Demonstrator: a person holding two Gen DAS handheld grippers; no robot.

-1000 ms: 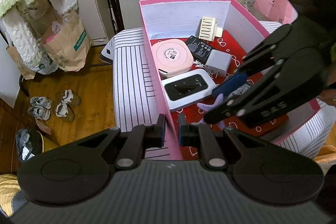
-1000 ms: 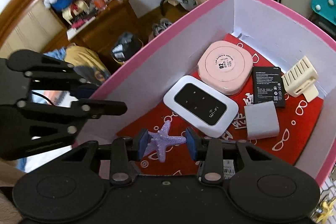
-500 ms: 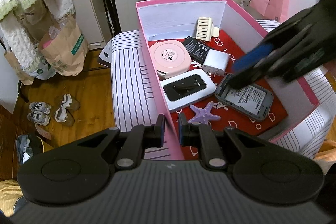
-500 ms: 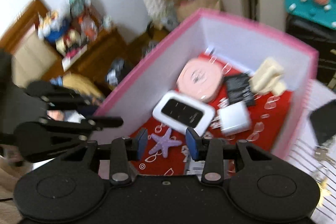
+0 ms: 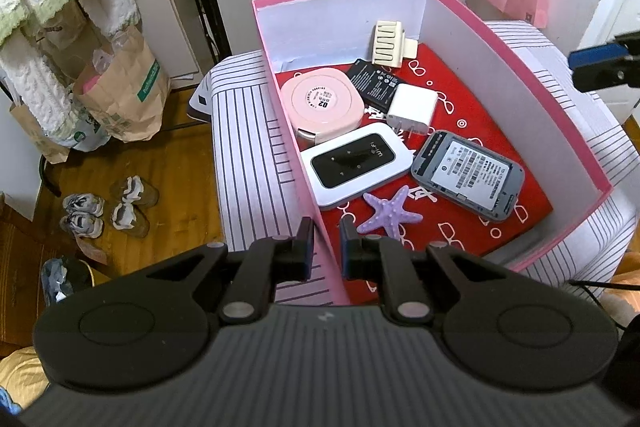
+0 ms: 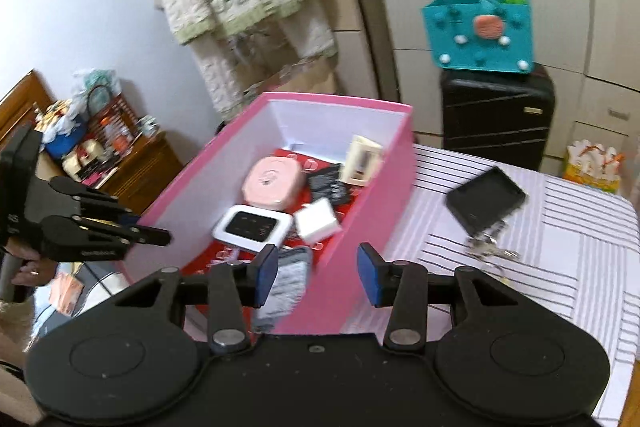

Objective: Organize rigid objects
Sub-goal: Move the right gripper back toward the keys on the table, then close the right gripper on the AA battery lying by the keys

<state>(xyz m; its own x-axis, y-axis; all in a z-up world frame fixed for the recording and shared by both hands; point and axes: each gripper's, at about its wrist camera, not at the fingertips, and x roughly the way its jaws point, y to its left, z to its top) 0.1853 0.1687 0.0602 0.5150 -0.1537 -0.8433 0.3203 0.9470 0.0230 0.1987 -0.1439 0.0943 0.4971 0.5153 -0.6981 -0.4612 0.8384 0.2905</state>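
While pinching the near wall of the pink box (image 5: 516, 75) tight in the left gripper (image 5: 326, 247), steadied it, probably against sliding. Carried nothing in the right gripper (image 6: 318, 277), jaws opening, above the box's right rim. Had starfish (image 5: 390, 213), router (image 5: 356, 169) and charger (image 5: 412, 109) lying flat inside, with bare red lining (image 5: 464, 107) along the right wall. Showed a black key case (image 6: 486, 201) out on the striped counter (image 6: 560, 267), well apart from the box, open all around.

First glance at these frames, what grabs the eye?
The pink box on the striped table, its red floor crowded with gadgets and a purple starfish. The left gripper pinches the box's near wall. A black case with keys lies outside it.
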